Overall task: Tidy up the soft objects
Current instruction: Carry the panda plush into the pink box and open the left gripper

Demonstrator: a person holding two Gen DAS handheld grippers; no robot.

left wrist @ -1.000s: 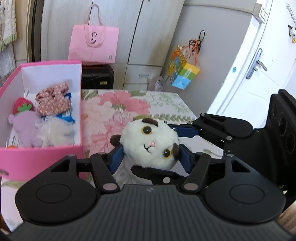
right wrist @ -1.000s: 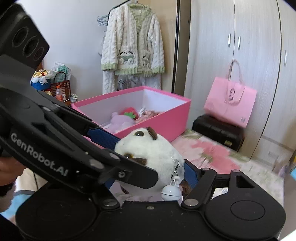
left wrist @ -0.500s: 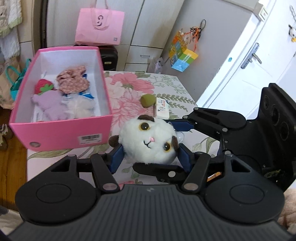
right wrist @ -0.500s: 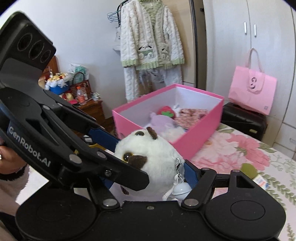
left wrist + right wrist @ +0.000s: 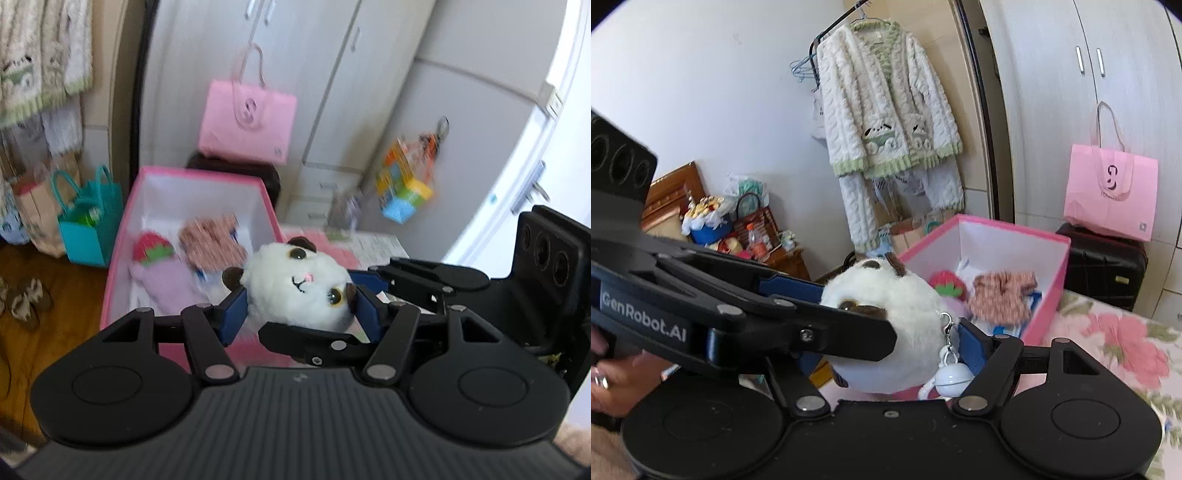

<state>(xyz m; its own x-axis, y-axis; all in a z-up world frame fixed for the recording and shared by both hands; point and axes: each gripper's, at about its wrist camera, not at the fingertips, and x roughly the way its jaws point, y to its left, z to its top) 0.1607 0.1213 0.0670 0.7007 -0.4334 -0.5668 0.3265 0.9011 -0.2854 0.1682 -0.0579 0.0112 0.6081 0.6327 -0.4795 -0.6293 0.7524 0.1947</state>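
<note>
Wardrobe doors and a hanging pink tote bag (image 5: 247,118) form the background; a floral-covered surface (image 5: 1123,343) carries the pink box (image 5: 258,195), which stands open at the top.

Held item: the white plush cat head (image 5: 299,284) is clamped from two directions. The left claw (image 5: 295,308) presses its blue pads against the plush's left and right flanks. The right claw (image 5: 886,332) enters from the right side of the left-wrist view and likewise pinches the plush, one pad on each side. Neither claw stands free. A small white bell (image 5: 953,376) on a clasp hangs from the plush.

Position: the plush is off the surface, over the near right edge of the box.

Governing relation: the box interior lies ahead and to the left of the plush in the left-wrist view, ahead and to the right in the right-wrist view. Its long axis runs from near to far. A strawberry toy (image 5: 151,251), a lilac plush (image 5: 162,284) and a patterned fabric item (image 5: 212,240) occupy the middle and far floor.

Judgement: the plush needs to travel further over the interior before release.
</note>
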